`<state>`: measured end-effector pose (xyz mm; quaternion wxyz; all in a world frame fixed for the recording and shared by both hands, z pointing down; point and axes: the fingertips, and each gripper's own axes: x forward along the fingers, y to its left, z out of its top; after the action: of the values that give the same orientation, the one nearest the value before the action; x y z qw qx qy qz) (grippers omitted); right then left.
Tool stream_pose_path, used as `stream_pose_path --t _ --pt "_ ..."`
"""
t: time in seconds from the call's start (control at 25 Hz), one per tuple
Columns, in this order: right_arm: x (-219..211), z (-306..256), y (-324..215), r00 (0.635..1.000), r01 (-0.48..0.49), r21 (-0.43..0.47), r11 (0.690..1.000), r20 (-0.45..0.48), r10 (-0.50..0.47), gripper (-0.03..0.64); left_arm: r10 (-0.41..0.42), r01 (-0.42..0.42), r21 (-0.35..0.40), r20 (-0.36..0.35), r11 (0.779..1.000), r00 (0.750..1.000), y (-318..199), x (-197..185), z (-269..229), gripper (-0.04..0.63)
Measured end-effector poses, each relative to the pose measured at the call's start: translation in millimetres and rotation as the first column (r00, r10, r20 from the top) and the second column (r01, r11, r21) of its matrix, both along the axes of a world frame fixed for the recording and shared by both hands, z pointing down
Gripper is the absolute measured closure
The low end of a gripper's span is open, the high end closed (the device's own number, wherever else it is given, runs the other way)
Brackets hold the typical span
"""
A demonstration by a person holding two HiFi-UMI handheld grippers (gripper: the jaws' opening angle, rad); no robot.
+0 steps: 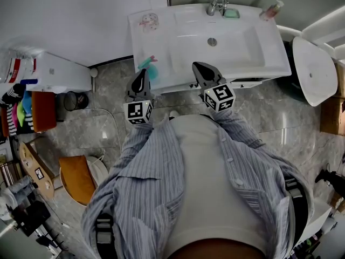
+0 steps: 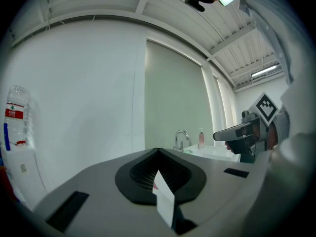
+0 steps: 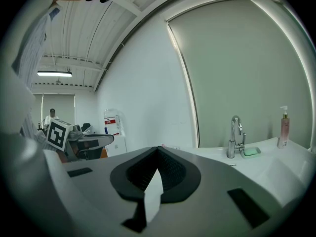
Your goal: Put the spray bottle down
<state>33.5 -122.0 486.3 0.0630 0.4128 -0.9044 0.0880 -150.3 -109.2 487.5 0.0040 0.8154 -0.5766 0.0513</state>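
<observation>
Teal-and-pink plastic item (image 1: pixel 150 65) on white washbasin table (image 1: pixel 144 36): part hidden behind left gripper (image 1: pixel 142 74), type unreadable. Brown cardboard box (image 1: pixel 331 115) clipped by edge.

A blue-grey striped button shirt (image 1: pixel 135 182) is worn open over a white T-shirt (image 1: pixel 202 188), filling the lower centre.

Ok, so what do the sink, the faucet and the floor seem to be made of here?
Sink: glossy white, smoothly moulded, with soft reflections. It is likely glazed ceramic, though cast resin can't be ruled out.
Faucet: bright, mirror-like silver, so probably chrome-plated metal.
Floor: grey with pale veining and a polished sheen. It could be marble or marble-look tile.
</observation>
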Motion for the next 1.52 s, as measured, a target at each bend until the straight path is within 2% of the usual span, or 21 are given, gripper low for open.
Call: stream_pose_path --t 0.48,0.8,1.52 --pt "1.2 -1.0 1.4 0.999 -0.011 -0.011 1.000 0.042 0.012 0.601 0.005 -0.005 -0.007 -0.004 1.000 1.000 1.8 -2.2 2.8 0.594" --pt "1.0 2.7 3.9 1.000 -0.014 -0.006 1.000 0.001 0.014 0.601 0.017 -0.017 -0.009 -0.003 1.000 1.000 1.1 0.6 3.2 0.594" --pt "-2.2 3.2 4.6 1.000 -0.010 -0.006 1.000 0.002 0.010 0.601 0.014 -0.014 -0.014 -0.012 1.000 1.000 1.2 -2.7 5.8 0.594"
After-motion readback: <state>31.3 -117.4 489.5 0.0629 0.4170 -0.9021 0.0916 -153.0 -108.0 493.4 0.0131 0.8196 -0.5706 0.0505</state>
